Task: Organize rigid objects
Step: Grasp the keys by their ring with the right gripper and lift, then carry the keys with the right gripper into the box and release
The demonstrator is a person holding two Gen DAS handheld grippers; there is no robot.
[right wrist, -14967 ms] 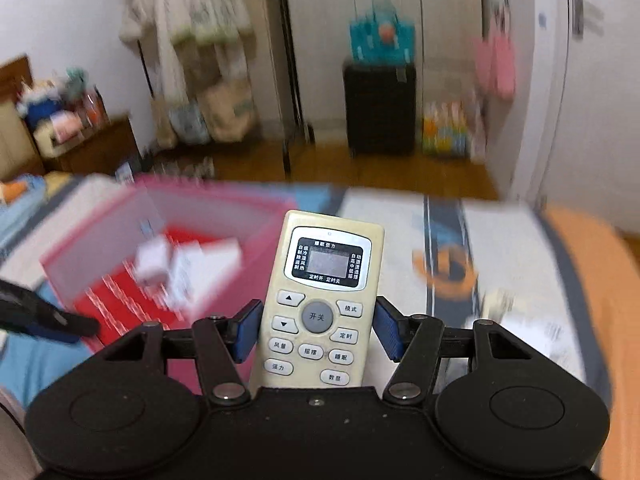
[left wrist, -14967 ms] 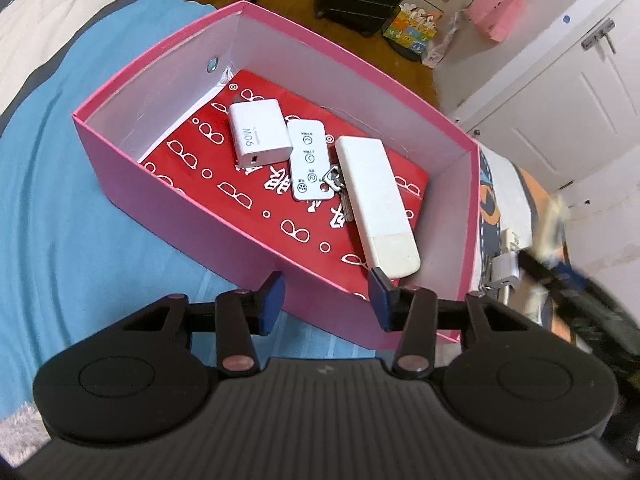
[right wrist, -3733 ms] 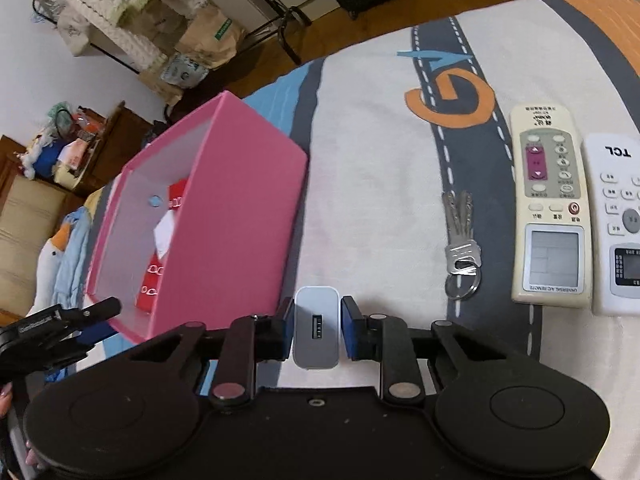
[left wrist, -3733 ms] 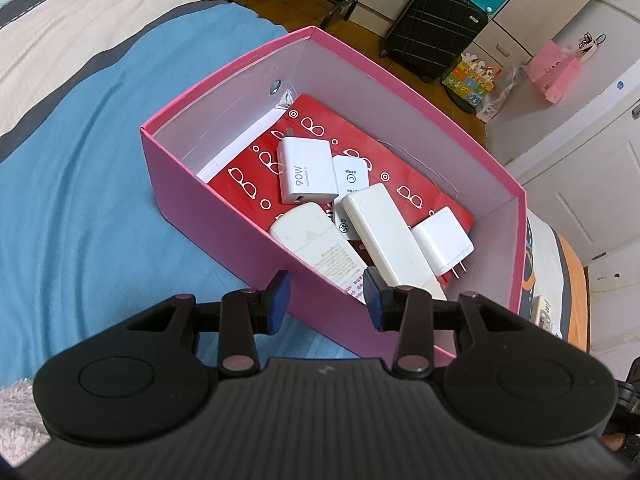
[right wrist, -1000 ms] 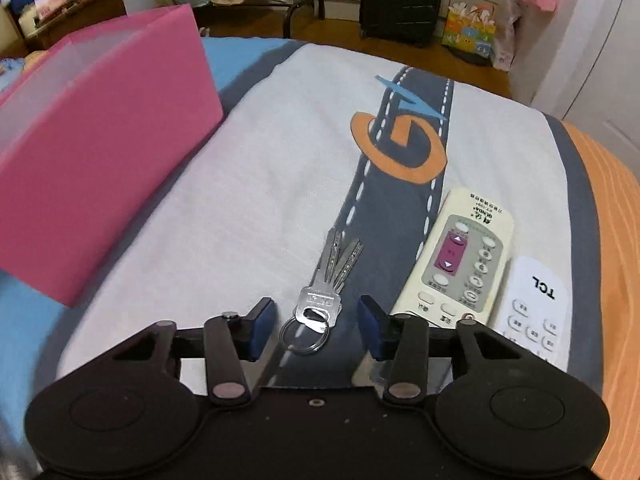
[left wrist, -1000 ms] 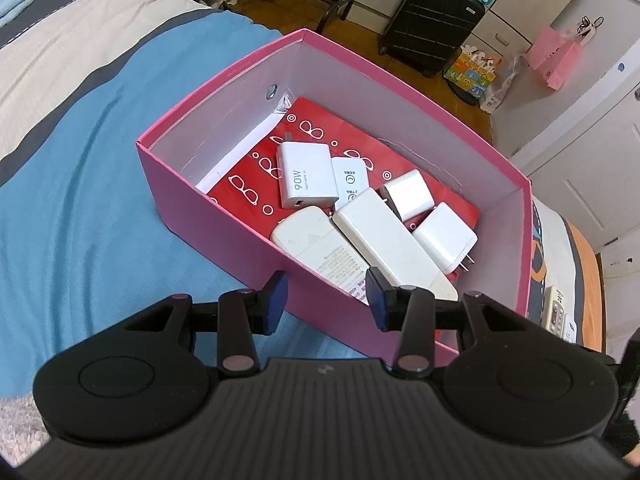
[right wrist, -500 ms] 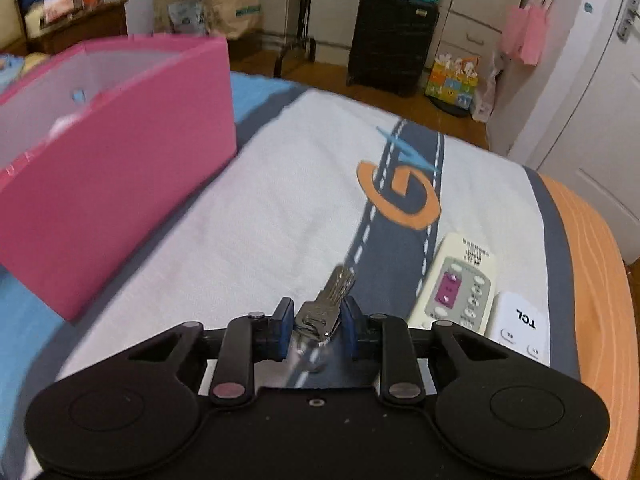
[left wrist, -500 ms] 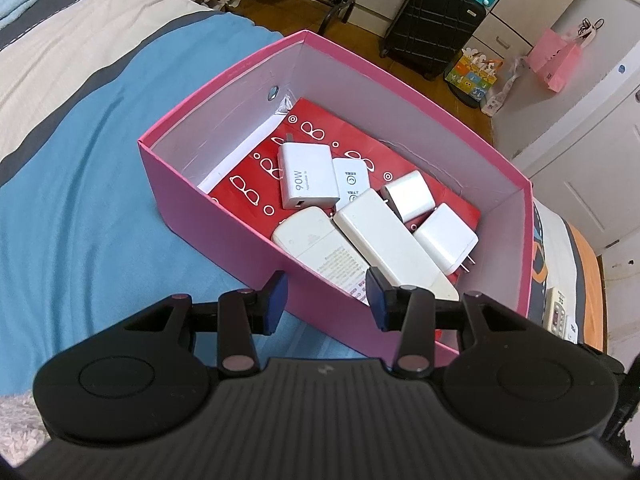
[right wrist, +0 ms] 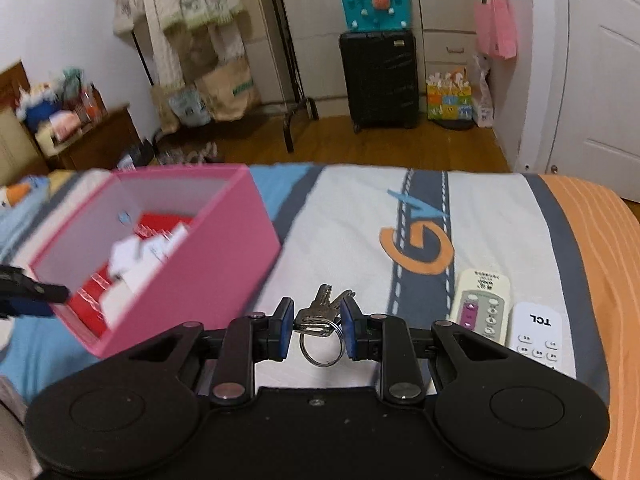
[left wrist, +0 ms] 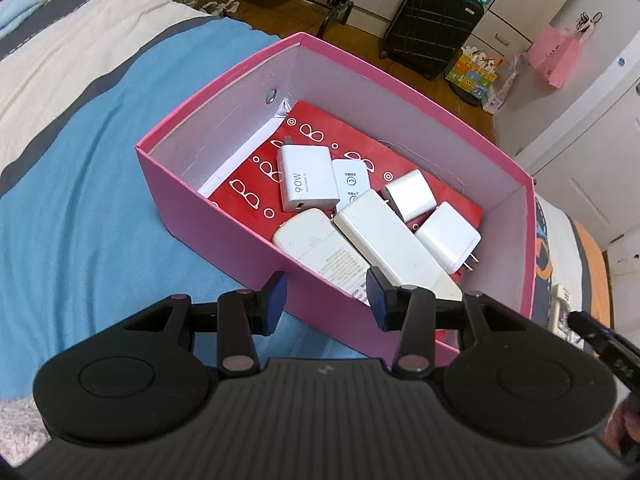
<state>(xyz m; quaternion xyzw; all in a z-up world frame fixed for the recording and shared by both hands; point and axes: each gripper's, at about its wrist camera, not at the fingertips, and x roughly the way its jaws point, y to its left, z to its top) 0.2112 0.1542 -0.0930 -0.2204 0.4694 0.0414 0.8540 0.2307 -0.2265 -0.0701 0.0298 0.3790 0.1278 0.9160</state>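
My right gripper (right wrist: 316, 322) is clamped on a bunch of keys (right wrist: 320, 312): flat silver metal, blades fanned toward the top of the frame, the wire ring hanging loose below the blue pads. The jaws closed onto it within the last second and the keys sit off the bedspread (right wrist: 344, 240), at lower centre of the right view.

Pink cardboard box (right wrist: 208, 256) fills the left of that frame, blurred; its contents read only as white blobs on red, probably chargers. Two plastic remotes lie side by side at lower right: a cream one with a purple panel (right wrist: 480, 300) and a white TCL one (right wrist: 536, 334).

Left view: my left gripper (left wrist: 326, 296) hovers empty over the near wall of the box (left wrist: 224, 224), jaws with a narrow gap, pads on nothing. Inside, on glossy red paper with white spectacle prints (left wrist: 320, 136), are smooth white rectangular things: a 90W charger (left wrist: 306, 180), a small remote (left wrist: 350, 182), two plug adapters (left wrist: 408, 196) (left wrist: 448, 242), a long slab (left wrist: 384, 240) and a cream remote lying face down (left wrist: 316, 246).
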